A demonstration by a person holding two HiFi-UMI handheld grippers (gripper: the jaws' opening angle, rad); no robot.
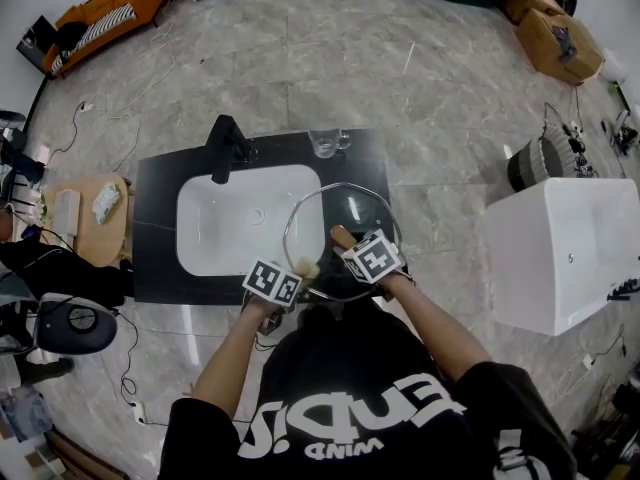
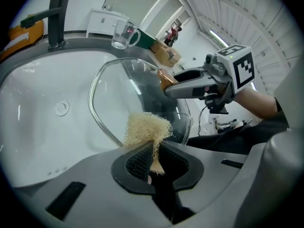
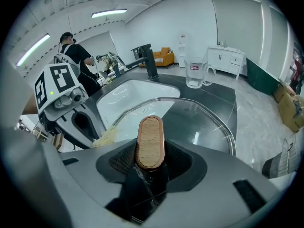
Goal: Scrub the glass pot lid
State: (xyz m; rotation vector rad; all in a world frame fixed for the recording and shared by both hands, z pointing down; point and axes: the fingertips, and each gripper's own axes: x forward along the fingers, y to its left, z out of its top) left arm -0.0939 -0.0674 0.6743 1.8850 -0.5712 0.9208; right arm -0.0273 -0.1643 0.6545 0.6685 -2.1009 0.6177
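The glass pot lid [image 1: 330, 206] stands tilted over the right edge of the white sink [image 1: 215, 230]. My right gripper [image 1: 347, 245] is shut on the lid's wooden handle [image 3: 150, 141], which sticks up between its jaws. My left gripper [image 1: 303, 271] is shut on a pale fibrous scrubber [image 2: 145, 129]. The scrubber sits at the lid's near rim [image 2: 102, 127], on the sink side. In the right gripper view the left gripper [image 3: 88, 122] and the scrubber [image 3: 107, 137] show at the lid's left edge. In the left gripper view the right gripper [image 2: 178, 87] reaches in from the right.
A black faucet [image 1: 228, 146] stands at the back of the sink and a glass mug [image 1: 326, 143] stands on the black counter [image 1: 160, 183] behind the lid. A white box [image 1: 565, 248] is on the right, a small wooden table [image 1: 95, 218] on the left.
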